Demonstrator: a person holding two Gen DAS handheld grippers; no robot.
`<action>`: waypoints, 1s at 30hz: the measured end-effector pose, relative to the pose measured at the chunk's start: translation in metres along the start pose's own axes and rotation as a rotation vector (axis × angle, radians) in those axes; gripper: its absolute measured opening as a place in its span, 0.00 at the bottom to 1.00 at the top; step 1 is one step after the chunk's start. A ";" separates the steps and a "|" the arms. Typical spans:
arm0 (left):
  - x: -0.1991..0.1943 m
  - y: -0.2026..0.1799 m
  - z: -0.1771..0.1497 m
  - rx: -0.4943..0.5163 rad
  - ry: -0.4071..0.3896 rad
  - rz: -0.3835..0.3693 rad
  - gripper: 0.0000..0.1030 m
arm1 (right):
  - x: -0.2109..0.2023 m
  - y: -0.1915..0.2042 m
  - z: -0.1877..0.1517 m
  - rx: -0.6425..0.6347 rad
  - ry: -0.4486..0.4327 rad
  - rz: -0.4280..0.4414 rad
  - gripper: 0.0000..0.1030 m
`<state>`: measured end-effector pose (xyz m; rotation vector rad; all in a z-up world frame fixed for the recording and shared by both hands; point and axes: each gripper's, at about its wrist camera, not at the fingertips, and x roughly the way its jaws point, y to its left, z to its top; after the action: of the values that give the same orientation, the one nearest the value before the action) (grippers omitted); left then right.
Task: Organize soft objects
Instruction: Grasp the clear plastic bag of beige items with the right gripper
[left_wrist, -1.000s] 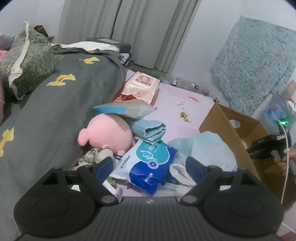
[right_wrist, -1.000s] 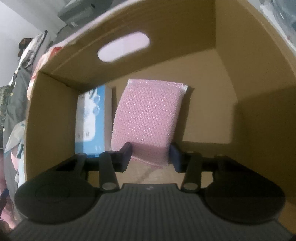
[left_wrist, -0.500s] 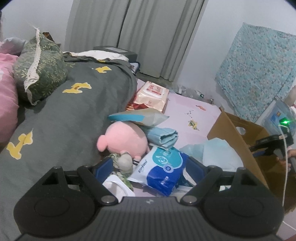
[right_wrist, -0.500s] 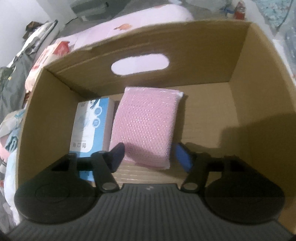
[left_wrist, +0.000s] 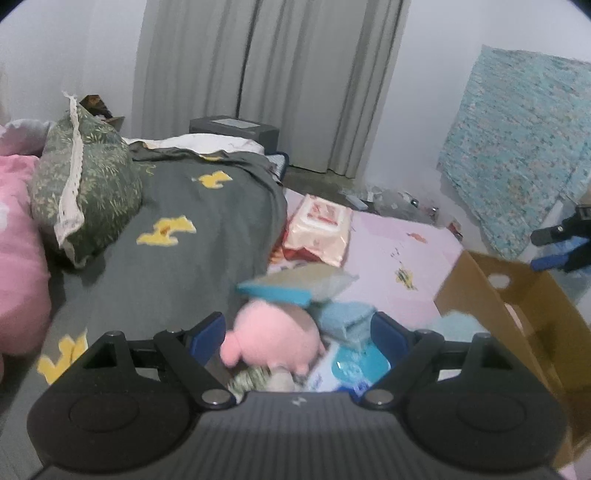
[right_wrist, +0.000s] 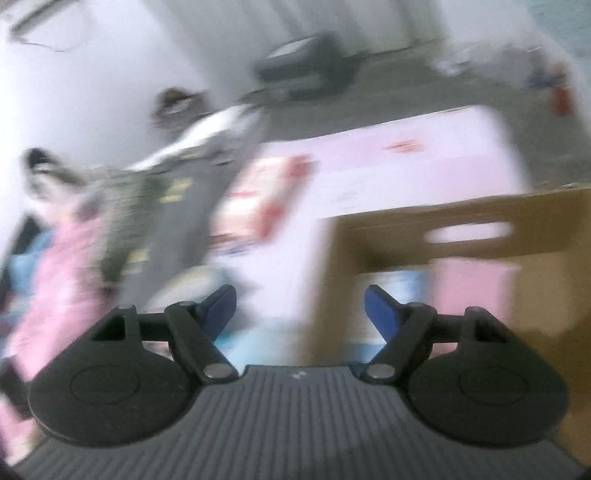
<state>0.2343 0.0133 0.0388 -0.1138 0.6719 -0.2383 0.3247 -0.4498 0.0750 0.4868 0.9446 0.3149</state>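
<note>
Beside the cardboard box (left_wrist: 517, 314) we see a heap of soft things on the pale pink mat (left_wrist: 380, 243). Our left gripper (left_wrist: 299, 332) hangs over that heap with its jaws spread wide and nothing pressed between them; the pink plush toy (left_wrist: 275, 341) lies below, framed between the blue pads but not touched by them. Just beyond the plush, on the side away from us, lie a folded blue cloth (left_wrist: 345, 319) and a flat blue-edged packet (left_wrist: 295, 286), and farther from the box a pack of wet wipes (left_wrist: 319, 230) rests against the edge of the grey bedcover (left_wrist: 177, 258).

Our right gripper (right_wrist: 300, 302) is above the box's near corner, its jaws opening and empty. That view is badly smeared, yet inside the box (right_wrist: 535, 280) we can make out what seems to be a pink pad (right_wrist: 474, 284) lying flat with a light blue pack (right_wrist: 410, 284) beside it on the side toward the heap.
</note>
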 end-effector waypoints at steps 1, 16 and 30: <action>0.005 0.001 0.007 -0.006 0.005 0.012 0.84 | 0.008 0.013 0.002 0.007 0.024 0.044 0.75; 0.142 0.032 0.076 -0.070 0.185 -0.040 0.84 | 0.232 0.085 0.021 0.396 0.225 0.093 0.72; 0.206 0.027 0.070 0.051 0.363 -0.051 0.89 | 0.303 0.066 0.011 0.452 0.282 0.108 0.49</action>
<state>0.4390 -0.0112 -0.0356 -0.0389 1.0243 -0.3293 0.4982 -0.2573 -0.0948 0.9272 1.2749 0.2708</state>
